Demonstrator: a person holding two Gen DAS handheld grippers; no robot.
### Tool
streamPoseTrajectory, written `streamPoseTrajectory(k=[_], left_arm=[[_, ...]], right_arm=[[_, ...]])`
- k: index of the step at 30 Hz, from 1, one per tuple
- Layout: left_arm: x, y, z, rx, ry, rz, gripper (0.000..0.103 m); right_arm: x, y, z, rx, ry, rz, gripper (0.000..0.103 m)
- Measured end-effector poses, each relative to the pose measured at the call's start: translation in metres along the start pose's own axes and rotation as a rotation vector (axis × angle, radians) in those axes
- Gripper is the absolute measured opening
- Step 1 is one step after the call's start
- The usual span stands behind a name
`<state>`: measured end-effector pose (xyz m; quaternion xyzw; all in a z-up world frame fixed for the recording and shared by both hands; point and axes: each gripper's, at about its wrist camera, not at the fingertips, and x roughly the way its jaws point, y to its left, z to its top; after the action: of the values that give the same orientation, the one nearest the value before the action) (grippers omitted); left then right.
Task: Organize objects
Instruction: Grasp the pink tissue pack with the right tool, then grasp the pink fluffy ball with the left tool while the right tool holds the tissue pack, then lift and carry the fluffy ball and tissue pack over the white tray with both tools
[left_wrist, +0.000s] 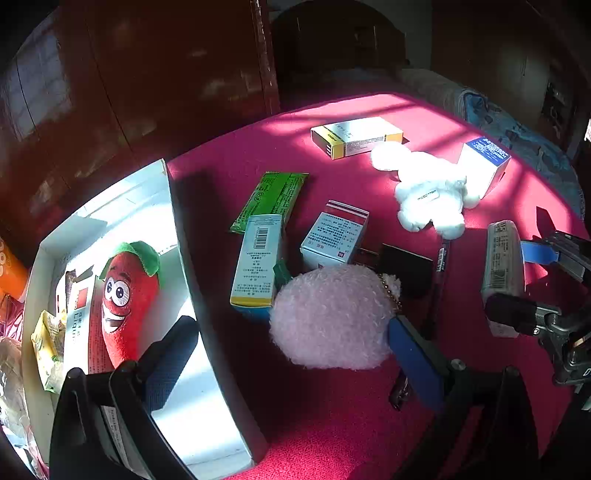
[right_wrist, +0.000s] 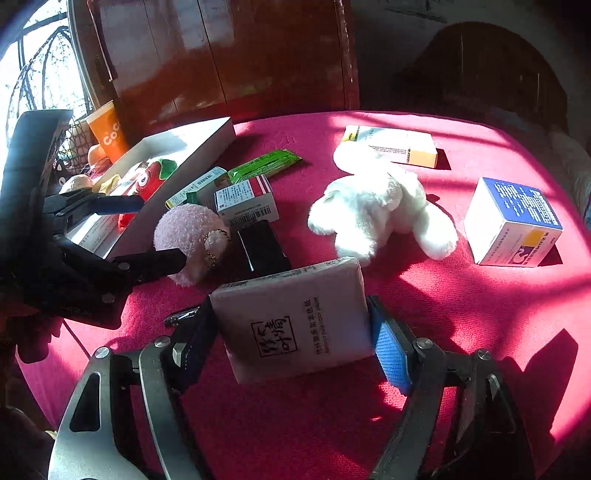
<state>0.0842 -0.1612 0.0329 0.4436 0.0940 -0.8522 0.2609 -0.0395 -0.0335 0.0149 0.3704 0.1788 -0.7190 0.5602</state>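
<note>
My right gripper (right_wrist: 295, 332) is clamped on a soft white tissue pack (right_wrist: 295, 317), pads pressed to both its ends, low over the red cloth-covered table (right_wrist: 461, 332). My left gripper (left_wrist: 280, 339) stands apart: its right finger touches a fuzzy pink round plush (left_wrist: 332, 317), its left finger hangs over the white cardboard box (left_wrist: 218, 332). In that box, beneath the left finger, I see a red chilli-shaped plush (left_wrist: 127, 295), a carton and a yellow packet. Ahead of both tools lies a fluffy white plush animal (right_wrist: 373, 210) among small medicine cartons.
</note>
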Motion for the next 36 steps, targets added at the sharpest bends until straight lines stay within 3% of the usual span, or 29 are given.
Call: streamPoseTrajectory(k=[4,8,13,17,18,19,20,21,27,36], left_arm=[[0.0,-0.006,0.007,-0.029,-0.007,0.032,0.102],[-0.012,-0.026,0.009,0.039,-0.067,0.061,0.102],[0.006,-0.036,0.006,0.05,0.003,0.086,0.102],[0.023,-0.026,0.001,-0.03,0.058,0.024,0.099],[0.023,-0.027,0.001,-0.023,0.039,0.046,0.096],[0.023,-0.027,0.001,-0.027,0.026,0.054,0.088],[0.022,-0.026,0.001,-0.04,0.017,0.039,0.071],[0.024,-0.023,0.001,-0.059,0.021,0.028,0.066],[0.001,-0.03,-0.006,-0.062,-0.063,0.0,0.063],[-0.072,-0.013,-0.002,-0.168,-0.228,-0.146,0.063]], right_arm=[[-0.029,-0.024,-0.005,0.081,-0.05,-0.025,0.078],[-0.05,-0.033,-0.005,0.117,-0.095,-0.015,0.078],[-0.058,-0.032,-0.007,0.128,-0.113,0.008,0.078],[-0.058,-0.03,-0.009,0.125,-0.113,0.021,0.078],[-0.058,-0.03,-0.01,0.127,-0.114,0.022,0.078],[-0.059,-0.031,-0.01,0.129,-0.114,0.024,0.078],[-0.059,-0.031,-0.011,0.13,-0.116,0.026,0.078],[-0.06,-0.031,-0.011,0.13,-0.117,0.026,0.078],[-0.068,-0.036,-0.011,0.153,-0.147,0.016,0.078],[-0.085,-0.045,-0.007,0.218,-0.203,-0.026,0.078]])
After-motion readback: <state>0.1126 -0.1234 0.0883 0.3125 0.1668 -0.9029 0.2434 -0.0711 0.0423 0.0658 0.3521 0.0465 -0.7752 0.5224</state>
